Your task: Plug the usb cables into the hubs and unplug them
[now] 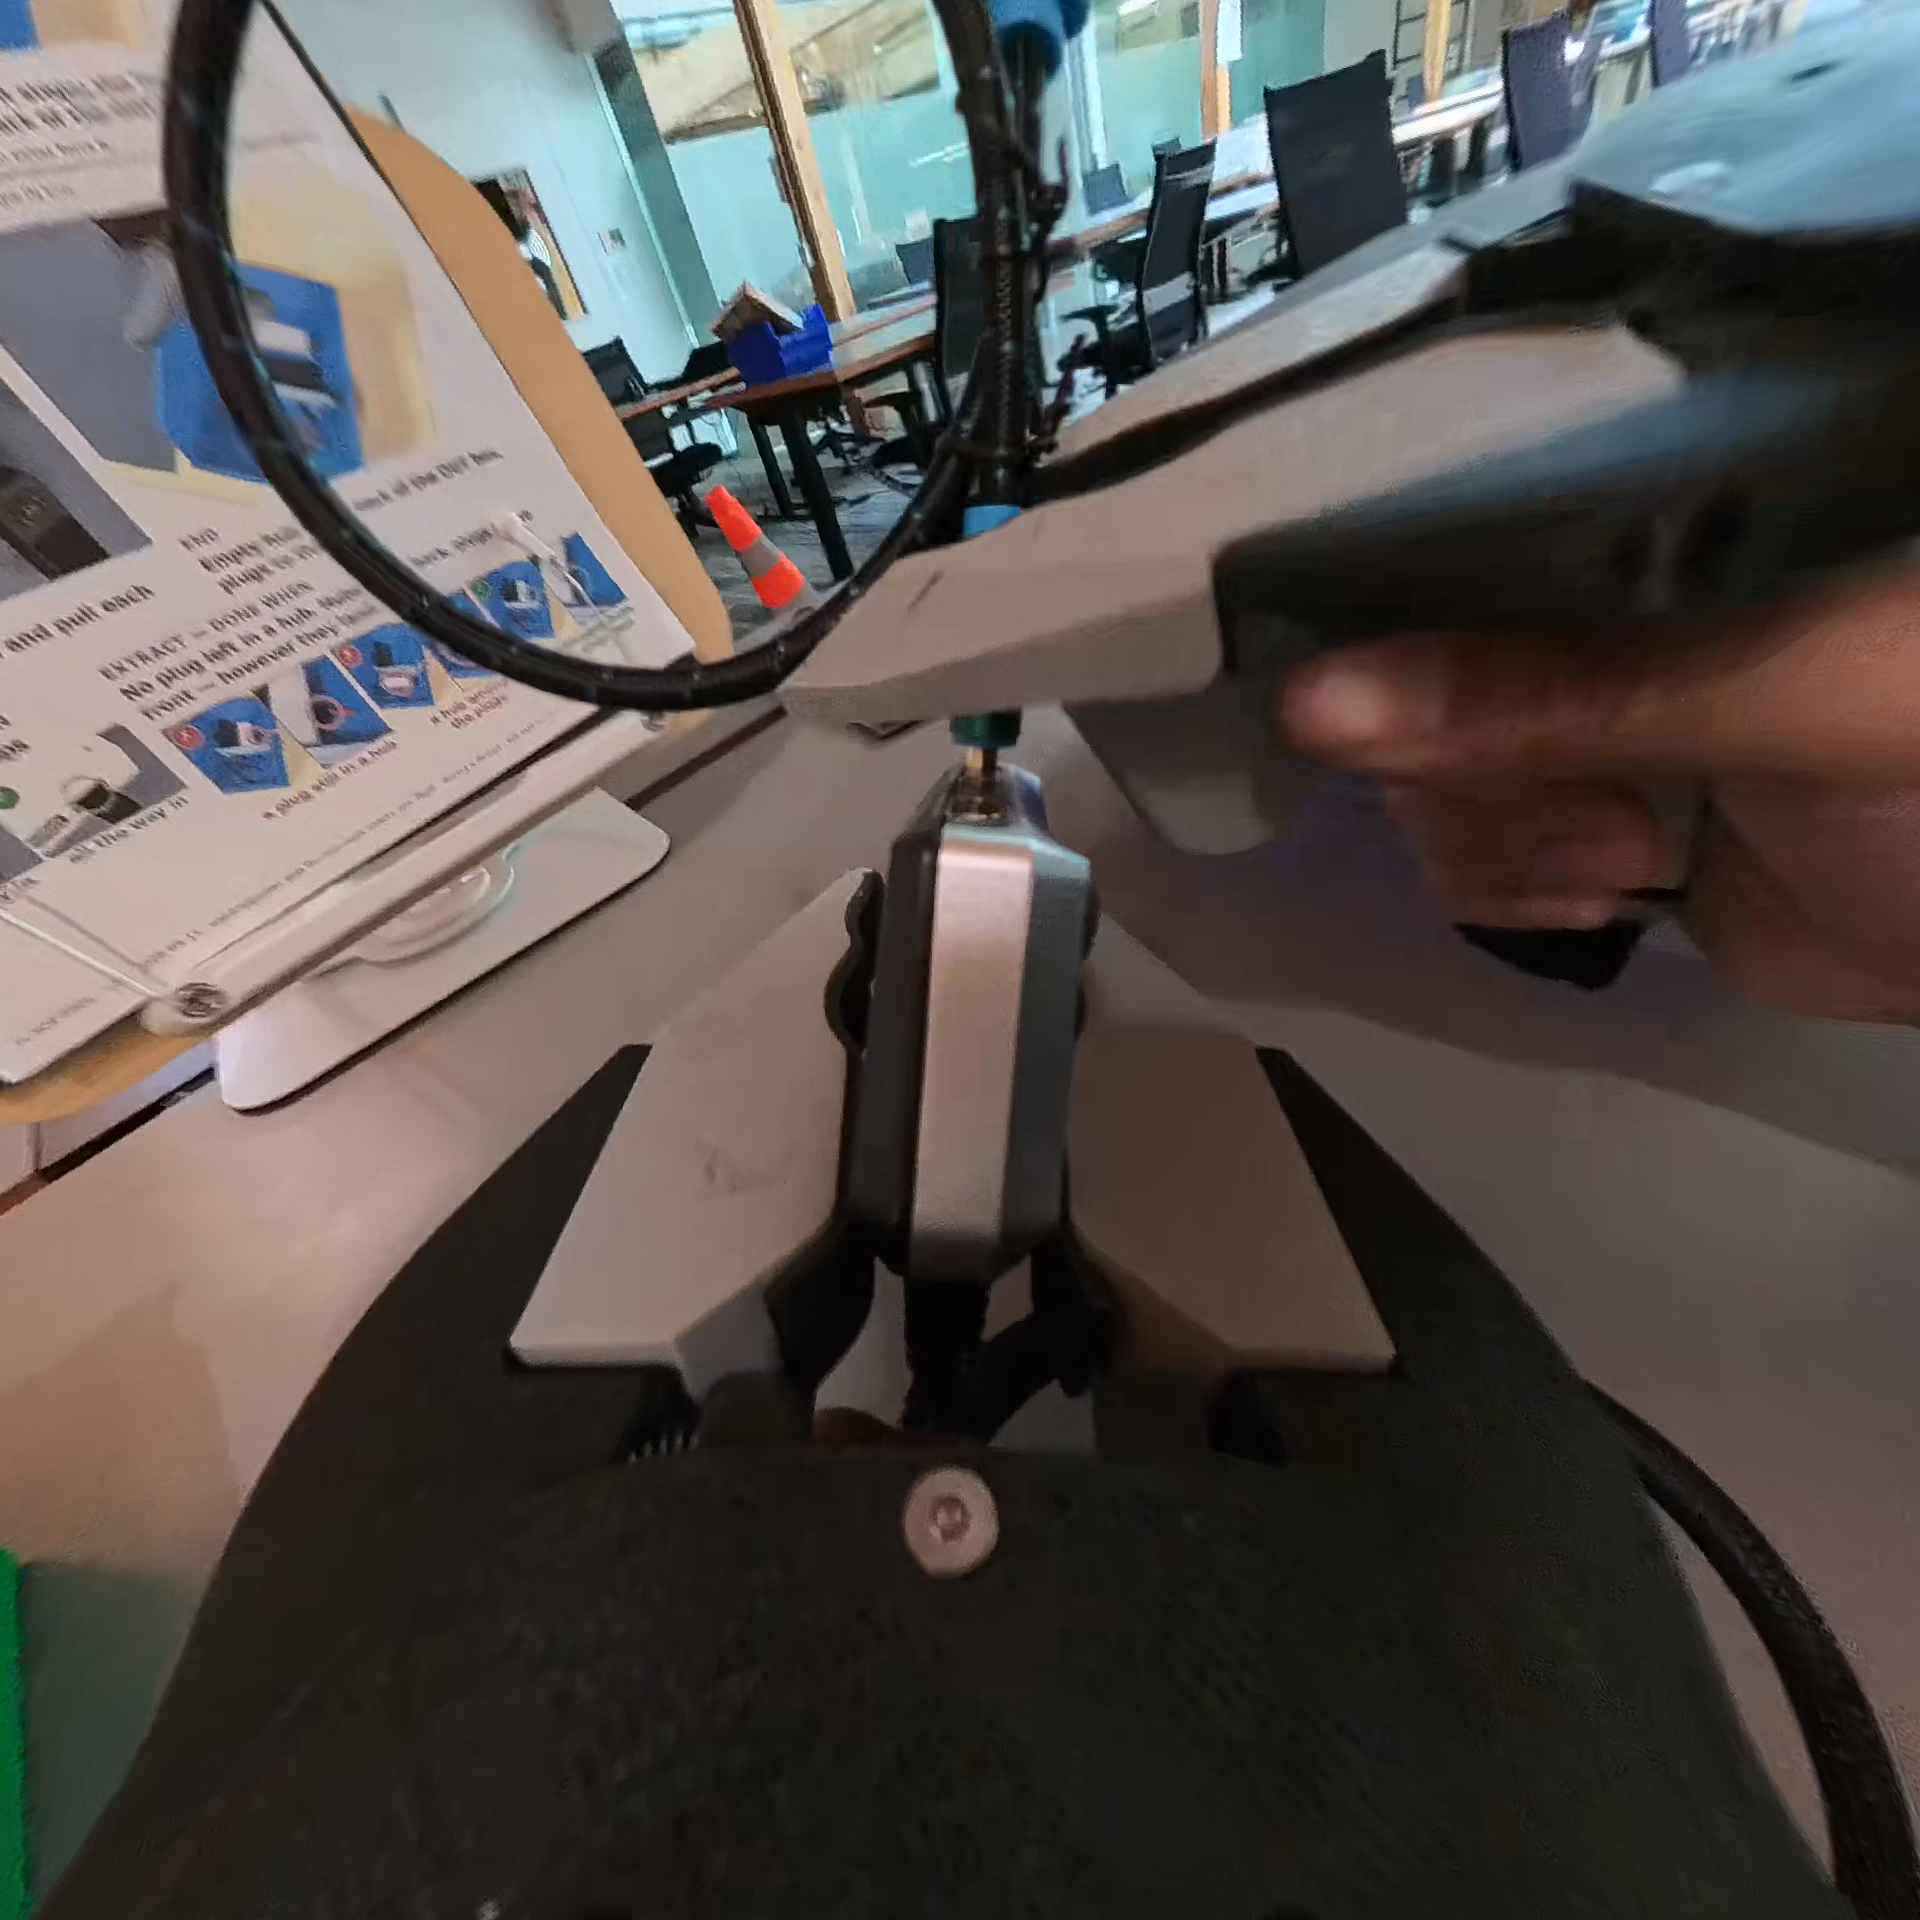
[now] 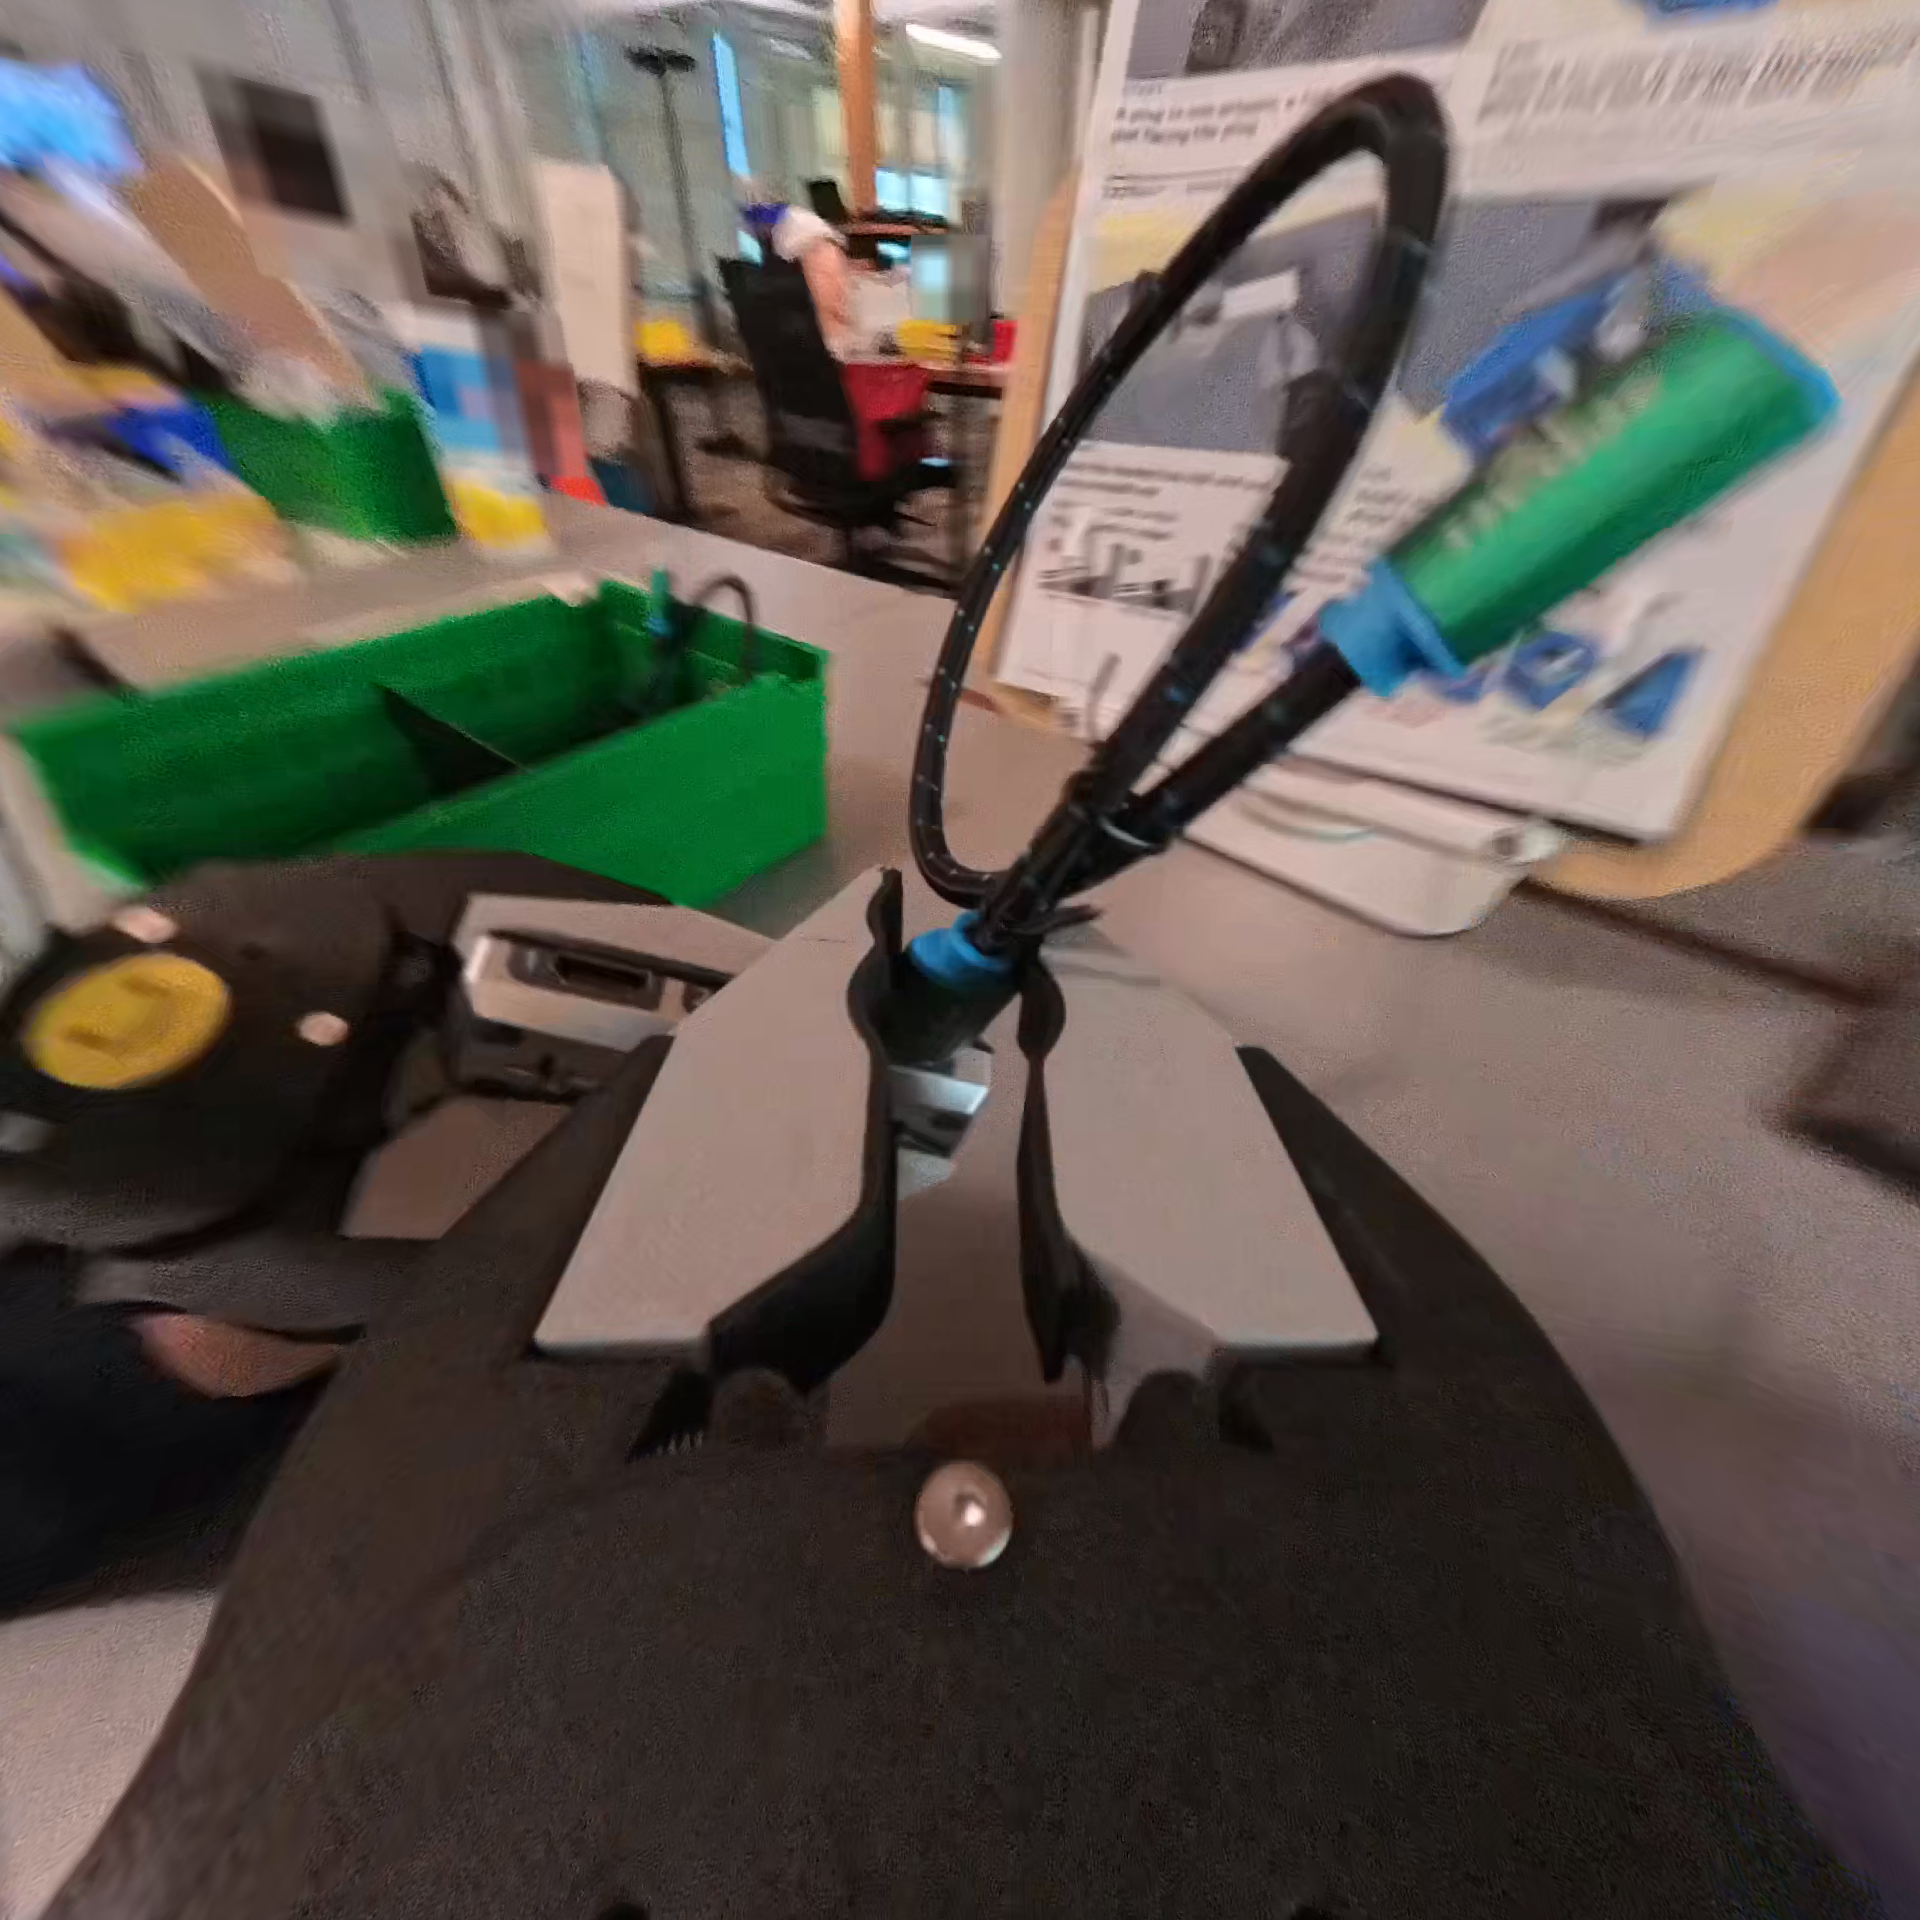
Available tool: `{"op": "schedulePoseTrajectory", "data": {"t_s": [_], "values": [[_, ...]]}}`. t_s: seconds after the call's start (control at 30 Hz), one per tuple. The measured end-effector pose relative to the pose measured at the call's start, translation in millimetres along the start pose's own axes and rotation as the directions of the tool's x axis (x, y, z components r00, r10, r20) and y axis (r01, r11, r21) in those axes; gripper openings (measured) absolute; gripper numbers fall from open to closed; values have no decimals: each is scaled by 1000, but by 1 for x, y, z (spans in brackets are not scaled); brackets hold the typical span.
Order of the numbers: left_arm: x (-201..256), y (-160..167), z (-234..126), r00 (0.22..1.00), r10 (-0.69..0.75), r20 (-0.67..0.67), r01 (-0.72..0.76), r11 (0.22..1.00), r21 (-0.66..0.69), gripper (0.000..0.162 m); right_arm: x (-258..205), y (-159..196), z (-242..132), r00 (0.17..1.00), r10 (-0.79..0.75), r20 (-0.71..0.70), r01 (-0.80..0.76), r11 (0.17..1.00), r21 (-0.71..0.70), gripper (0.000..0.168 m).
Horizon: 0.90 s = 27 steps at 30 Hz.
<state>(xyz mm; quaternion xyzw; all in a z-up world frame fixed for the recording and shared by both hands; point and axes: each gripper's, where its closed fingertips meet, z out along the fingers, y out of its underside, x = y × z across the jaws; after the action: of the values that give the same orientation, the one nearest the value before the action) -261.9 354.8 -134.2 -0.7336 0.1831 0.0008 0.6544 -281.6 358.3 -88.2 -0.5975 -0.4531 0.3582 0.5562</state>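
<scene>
Nearest us, our left gripper (image 1: 971, 1049) clamps a grey hub (image 1: 971, 1039) edge-up, its long axis pointing away, while our right gripper (image 2: 951, 997) pinches the blue-collared plug (image 2: 951, 961) directly above the hub's far end (cable (image 2: 1039, 582) looping upward), green bin (image 2: 436, 748) farther left.

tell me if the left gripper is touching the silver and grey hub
Touching. The left wrist view shows the left gripper with both fingers closed against the sides of the hub, no gap on either side.
</scene>
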Motion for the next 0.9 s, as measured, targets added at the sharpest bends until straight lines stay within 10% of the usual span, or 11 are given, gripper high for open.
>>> {"op": "schedulePoseTrajectory", "data": {"t_s": [0.1, 0.2, 0.27, 0.33, 0.4, 0.47, 0.57, 0.9], "values": [[-3, -7, -4, 998, 42, 43, -43, 999, 10, 28, -10, -11, -1, 723, 565, 397, -605, 796, -30, 15], [-2, -2, -1, 998, 56, 43, -55, 998, -15, 27, -8, -5, -2, 363, 758, 542, -847, 511, -147, 15], [1, 3, 0, 999, 49, 21, -48, 998, -34, 27, -5, 5, 2, 522, 714, 467, -780, 621, -76, 15], [5, 8, 5, 1000, 20, -2, -20, 998, -52, 27, 6, 16, 4, 970, 228, 89, -231, 972, 30, 16], [3, -2, 2, 998, 49, 26, -49, 999, 0, 27, 10, -8, -7, 957, -195, -216, 209, 977, 43, 16], [-3, -9, -4, 998, 46, 49, -47, 999, 24, 27, -1, -14, -3, 989, 148, 28, -151, 983, 108, 16], [-2, -5, -2, 999, 35, 40, -35, 999, 11, 28, -3, -13, -4, 782, 511, 356, -566, 822, 66, 15], [2, -3, 1, 998, 43, 35, -43, 999, 9, 27, -8, 13, 0, 796, 528, 296, -562, 827, 35, 29]]}}
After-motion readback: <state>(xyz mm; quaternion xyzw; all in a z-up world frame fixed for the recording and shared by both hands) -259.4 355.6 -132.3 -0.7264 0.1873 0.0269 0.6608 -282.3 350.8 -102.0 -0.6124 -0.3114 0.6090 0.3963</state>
